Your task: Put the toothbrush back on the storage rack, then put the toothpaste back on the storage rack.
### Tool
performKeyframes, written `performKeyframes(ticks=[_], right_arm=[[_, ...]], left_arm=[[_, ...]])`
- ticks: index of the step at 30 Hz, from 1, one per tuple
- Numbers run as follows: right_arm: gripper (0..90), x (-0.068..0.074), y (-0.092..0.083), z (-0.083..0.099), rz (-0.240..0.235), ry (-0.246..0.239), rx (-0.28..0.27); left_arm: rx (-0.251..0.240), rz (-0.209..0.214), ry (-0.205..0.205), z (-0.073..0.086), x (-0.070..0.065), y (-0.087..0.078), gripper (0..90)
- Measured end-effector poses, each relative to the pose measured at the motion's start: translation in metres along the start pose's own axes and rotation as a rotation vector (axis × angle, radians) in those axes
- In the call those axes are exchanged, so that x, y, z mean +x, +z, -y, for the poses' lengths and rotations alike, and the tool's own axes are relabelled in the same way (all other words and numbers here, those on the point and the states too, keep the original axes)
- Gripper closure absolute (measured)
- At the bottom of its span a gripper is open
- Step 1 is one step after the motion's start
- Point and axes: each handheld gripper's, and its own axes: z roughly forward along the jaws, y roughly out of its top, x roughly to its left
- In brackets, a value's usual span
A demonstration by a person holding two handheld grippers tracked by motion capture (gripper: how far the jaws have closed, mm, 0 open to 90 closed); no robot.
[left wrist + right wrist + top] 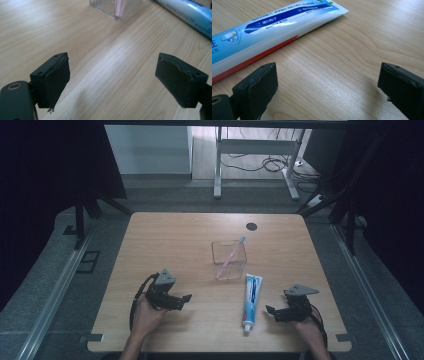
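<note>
Blue-white toothpaste tube (251, 301) flat on table, beside clear container (229, 260).

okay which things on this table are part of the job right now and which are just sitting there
Part of the job, judging by where the open grippers sit:
toothpaste tube, just beside the right gripper
clear cup with the pink toothbrush standing in it
left gripper

Just there:
round dark spot on the table
white desk frame and cables on the floor behind
</note>
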Motion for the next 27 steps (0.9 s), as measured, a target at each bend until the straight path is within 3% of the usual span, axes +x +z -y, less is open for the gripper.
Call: performKeyframes(ticks=[6,14,19,27], right_arm=[[4.1,0.001,0.0,0.0,-0.006,-0.007,-0.002],[5.6,0.002,0.001,0.0,-0.015,-0.016,-0.001],[6.6,0.003,0.0,-0.001,-0.02,-0.019,-0.009],[10.0,0.004,-0.002,-0.001,-0.031,-0.043,-0.009]], left_arm=[[0.046,-0.046,0.034,0.01,-0.004,0.007,12.6],[0.089,-0.069,0.037,0.02,-0.004,0.018,12.6],[0.081,-0.072,0.043,0.021,-0.003,0.016,12.6],[0.052,-0.048,0.006,0.022,0.001,0.012,12.6]])
